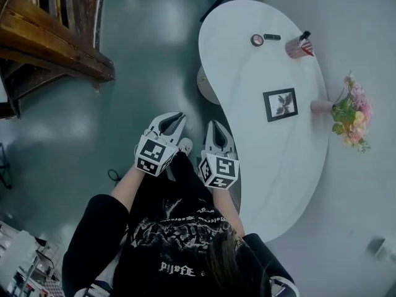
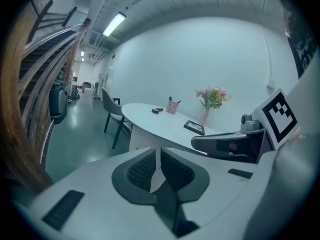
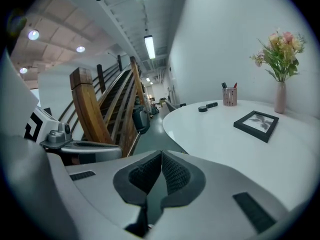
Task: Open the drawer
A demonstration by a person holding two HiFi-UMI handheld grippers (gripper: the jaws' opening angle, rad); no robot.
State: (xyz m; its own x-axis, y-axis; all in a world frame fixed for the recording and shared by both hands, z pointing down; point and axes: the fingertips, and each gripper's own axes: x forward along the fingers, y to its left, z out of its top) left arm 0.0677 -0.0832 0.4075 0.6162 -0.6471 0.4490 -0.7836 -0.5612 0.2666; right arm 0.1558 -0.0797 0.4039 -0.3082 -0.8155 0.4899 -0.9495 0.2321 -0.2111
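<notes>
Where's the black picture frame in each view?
Head view: picture frame, right of centre, upper half.
Left gripper view: picture frame just right of centre.
Right gripper view: picture frame at right, mid-height.
Shared landmark: flower vase beside it, in all three.

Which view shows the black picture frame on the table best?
Head view: it looks from above on the picture frame, whole, its plant print clear. Right gripper view shows it foreshortened at an angle; left gripper view, small and distant.

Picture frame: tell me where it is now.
In the head view the picture frame lies flat on the white table, right of centre, just left of the pink vase.
</notes>
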